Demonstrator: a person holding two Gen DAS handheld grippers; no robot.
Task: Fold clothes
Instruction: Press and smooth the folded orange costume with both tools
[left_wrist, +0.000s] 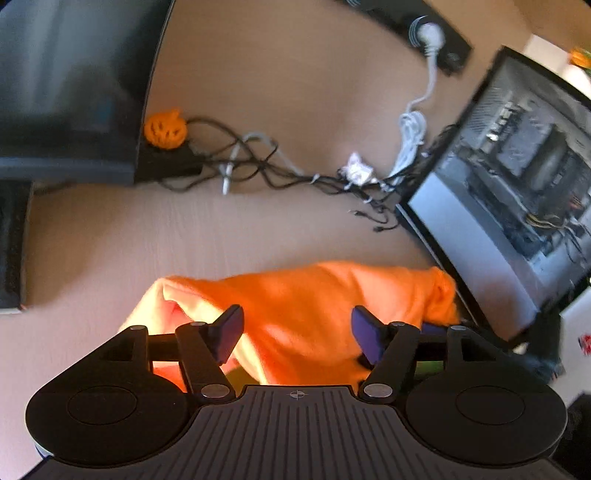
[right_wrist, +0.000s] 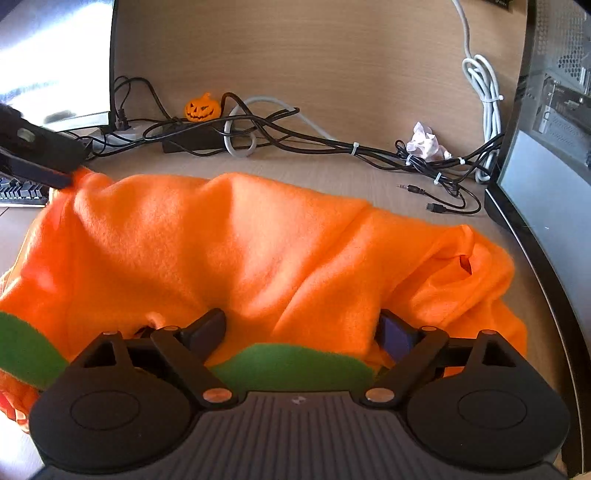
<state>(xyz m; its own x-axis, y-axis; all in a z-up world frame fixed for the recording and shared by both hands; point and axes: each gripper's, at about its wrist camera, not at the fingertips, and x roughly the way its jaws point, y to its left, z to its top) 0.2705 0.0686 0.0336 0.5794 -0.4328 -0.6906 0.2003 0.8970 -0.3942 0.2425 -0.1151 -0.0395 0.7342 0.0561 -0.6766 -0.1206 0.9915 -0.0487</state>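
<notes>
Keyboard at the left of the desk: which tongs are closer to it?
Left. The left tongs hover just beside the keyboard, at the orange garment's far left corner. The right tongs are over the garment's green-trimmed near edge, farther from it.

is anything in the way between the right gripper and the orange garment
Nothing visible. The right gripper hangs open right over the orange garment, fleece showing between its fingers. The cables and pumpkin lie beyond it, near the wall.
</notes>
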